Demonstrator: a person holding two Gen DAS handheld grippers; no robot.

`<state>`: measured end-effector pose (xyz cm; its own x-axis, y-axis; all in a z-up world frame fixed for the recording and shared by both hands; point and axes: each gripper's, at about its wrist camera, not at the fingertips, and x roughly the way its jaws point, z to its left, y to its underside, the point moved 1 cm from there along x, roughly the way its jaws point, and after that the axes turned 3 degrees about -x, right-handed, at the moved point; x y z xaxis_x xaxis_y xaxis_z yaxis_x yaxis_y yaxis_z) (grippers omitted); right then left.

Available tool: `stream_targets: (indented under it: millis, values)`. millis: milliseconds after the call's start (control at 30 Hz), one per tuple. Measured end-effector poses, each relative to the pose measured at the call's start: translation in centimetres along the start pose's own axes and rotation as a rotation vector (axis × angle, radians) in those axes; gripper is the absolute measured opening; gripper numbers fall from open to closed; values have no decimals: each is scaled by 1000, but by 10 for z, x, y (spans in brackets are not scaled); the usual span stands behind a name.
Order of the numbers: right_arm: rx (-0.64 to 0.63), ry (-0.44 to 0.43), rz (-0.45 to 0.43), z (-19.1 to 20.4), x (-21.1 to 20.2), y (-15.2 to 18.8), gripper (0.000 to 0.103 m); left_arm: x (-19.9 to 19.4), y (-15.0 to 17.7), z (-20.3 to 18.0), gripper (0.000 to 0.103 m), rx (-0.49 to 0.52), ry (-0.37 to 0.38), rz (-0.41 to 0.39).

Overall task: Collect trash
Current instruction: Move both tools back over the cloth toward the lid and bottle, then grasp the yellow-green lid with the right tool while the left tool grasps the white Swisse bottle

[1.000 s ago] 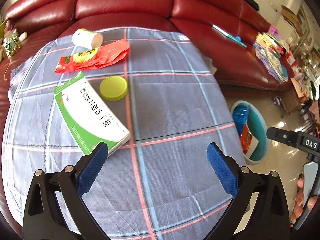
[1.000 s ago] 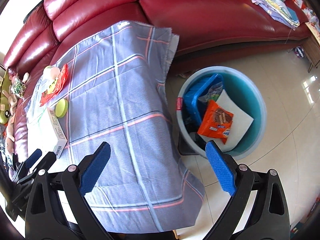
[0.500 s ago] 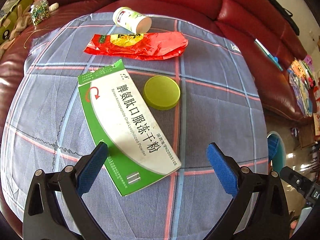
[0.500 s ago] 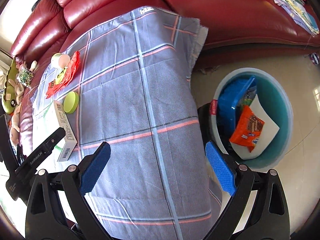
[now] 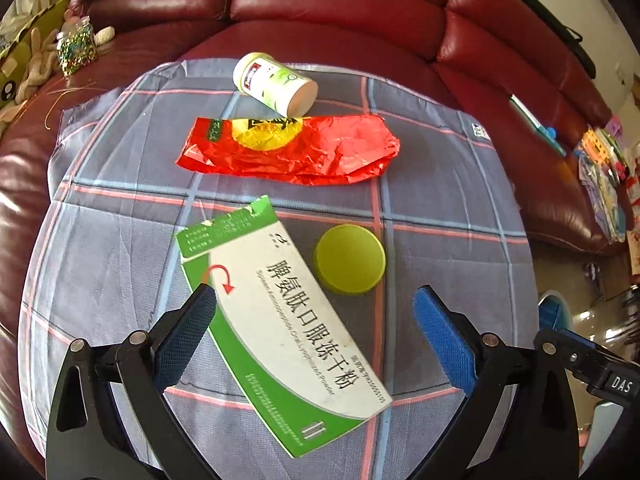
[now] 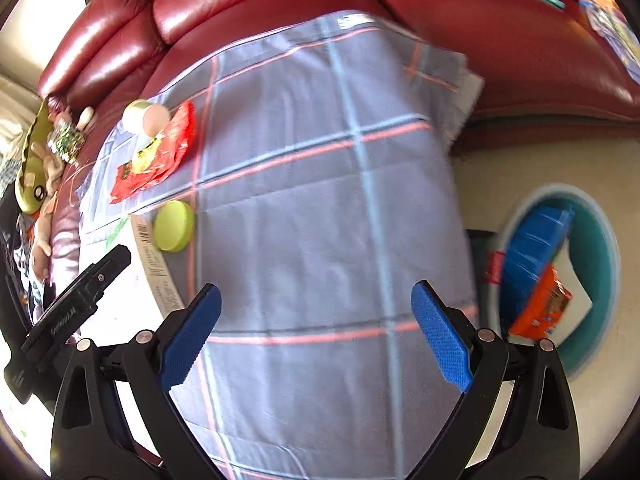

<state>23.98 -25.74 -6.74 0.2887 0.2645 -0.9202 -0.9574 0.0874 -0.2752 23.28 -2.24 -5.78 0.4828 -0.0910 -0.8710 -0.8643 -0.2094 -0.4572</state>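
A green and white medicine box lies on the checked cloth between the blue pads of my open left gripper, which hovers just above it. A lime lid sits beside the box, with a red wrapper and a tipped white bottle farther back. My right gripper is open and empty over bare cloth. In the right wrist view the box, lid, wrapper and bottle lie at the left.
A teal bin stands on the floor right of the table, holding a blue bag and an orange packet. A red leather sofa wraps around the back. Toys and papers lie on it.
My left gripper has moved forward over the box, which now lies between its pads. My right gripper has swung left from the bin toward the table.
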Motion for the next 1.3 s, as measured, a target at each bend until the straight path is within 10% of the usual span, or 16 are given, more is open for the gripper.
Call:
stream_targets:
  millis: [700, 900, 1300]
  values:
    - [-175, 48, 168, 159, 109, -51, 58, -4, -27, 118, 99, 16, 49, -26]
    - [-252, 181, 134, 172, 114, -45, 53, 3, -33, 126, 99, 8, 67, -29]
    - [-94, 118, 82, 109, 84, -97, 53, 39, -106, 90, 99, -41, 150, 31]
